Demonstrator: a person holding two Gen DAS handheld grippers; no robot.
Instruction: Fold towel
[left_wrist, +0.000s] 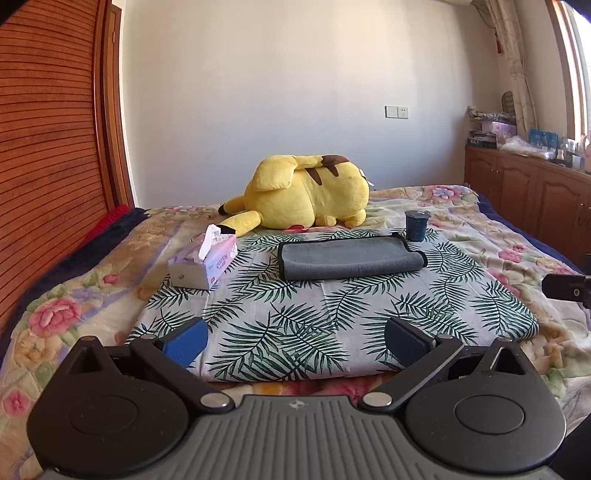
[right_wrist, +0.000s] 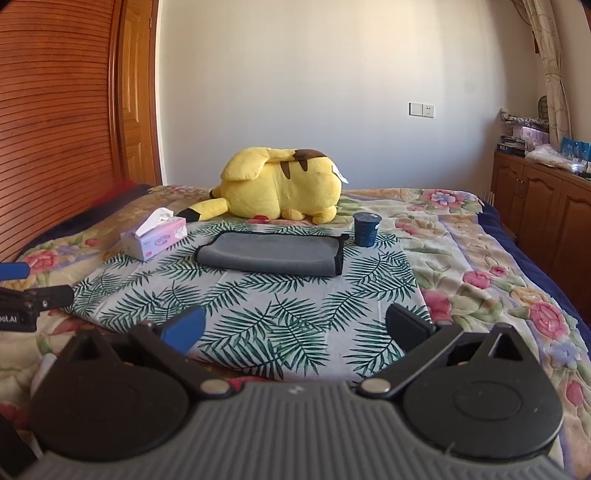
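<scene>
Your grey towel (left_wrist: 351, 258) already lies folded over on the far leaf-print cloth (left_wrist: 332, 325); your left gripper (left_wrist: 295, 339) and right gripper (right_wrist: 295, 332) hover near, jaws spread, holding nothing; any further fold remains.

tissue box (left_wrist: 205, 260) left, cup (left_wrist: 416, 226) right of towel (left_wrist: 351, 258)

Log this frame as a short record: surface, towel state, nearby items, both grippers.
surface: palm-print cloth on floral bed
towel: grey, lying folded on the cloth, untouched
left of towel: tissue box
right of towel: dark cup, upright
behind towel: yellow plush
left gripper: open, empty, short of towel
right gripper: open, empty, short of towel
</scene>
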